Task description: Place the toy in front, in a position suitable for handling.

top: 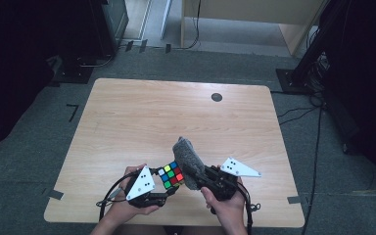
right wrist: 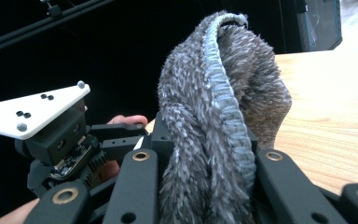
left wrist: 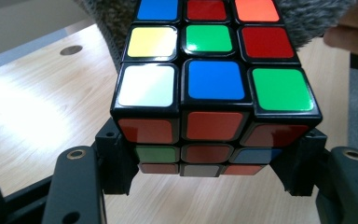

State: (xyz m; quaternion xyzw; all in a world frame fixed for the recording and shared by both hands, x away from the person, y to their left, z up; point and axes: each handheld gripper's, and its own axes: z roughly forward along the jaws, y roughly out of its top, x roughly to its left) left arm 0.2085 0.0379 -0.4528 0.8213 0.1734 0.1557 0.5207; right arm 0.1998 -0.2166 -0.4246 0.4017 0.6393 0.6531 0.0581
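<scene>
A scrambled Rubik's cube (top: 171, 175) is held above the table's front edge, with my left gripper (top: 165, 192) shut on it. In the left gripper view the cube (left wrist: 212, 88) sits between the two black jaws, its top showing white, blue and green squares. My right gripper (top: 201, 177) is shut on a folded grey fluffy cloth (top: 187, 159), which rests against the cube's right side. The cloth (right wrist: 216, 116) rises between the jaws in the right gripper view, with the left gripper (right wrist: 135, 140) behind it.
The light wooden table (top: 142, 117) has a small dark round hole (top: 217, 97) near its far edge. Black stands and cables sit on the grey floor around it. A person's hands (top: 227, 208) hold both grippers at the near edge.
</scene>
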